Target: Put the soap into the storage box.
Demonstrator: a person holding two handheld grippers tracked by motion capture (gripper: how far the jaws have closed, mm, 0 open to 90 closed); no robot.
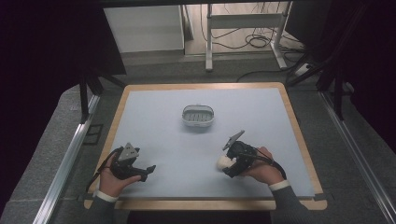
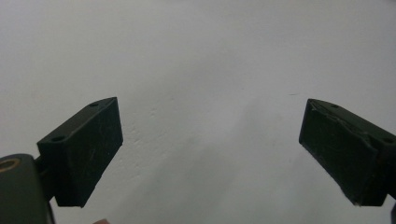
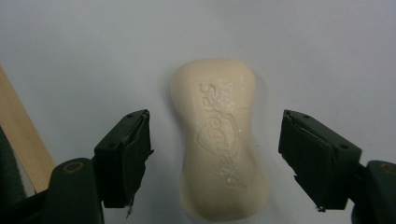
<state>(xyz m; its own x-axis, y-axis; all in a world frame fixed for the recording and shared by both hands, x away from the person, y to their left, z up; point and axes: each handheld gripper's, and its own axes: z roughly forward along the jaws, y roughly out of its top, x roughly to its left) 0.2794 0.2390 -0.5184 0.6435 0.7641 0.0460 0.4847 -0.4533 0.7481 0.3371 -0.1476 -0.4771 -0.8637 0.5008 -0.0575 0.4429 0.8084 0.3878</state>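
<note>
Pale blue matting covers the bench, whose wooden edge frames a nearly bare work area, with a small white soap dish set near its middle, well apart from both hands. Closer to the person, the bar of soap lies flat on the mat with its embossed face up, and the right hand-held gripper is poised over it with its jaws spread wide, one on each long side of the bar and neither touching it (a stance that looks meant for pinching the bar across its narrow waist). Off to the other side, the left hand-held gripper hangs over bare mat, jaws wide apart and empty, probably kept clear so the right one can work unhindered.
</note>
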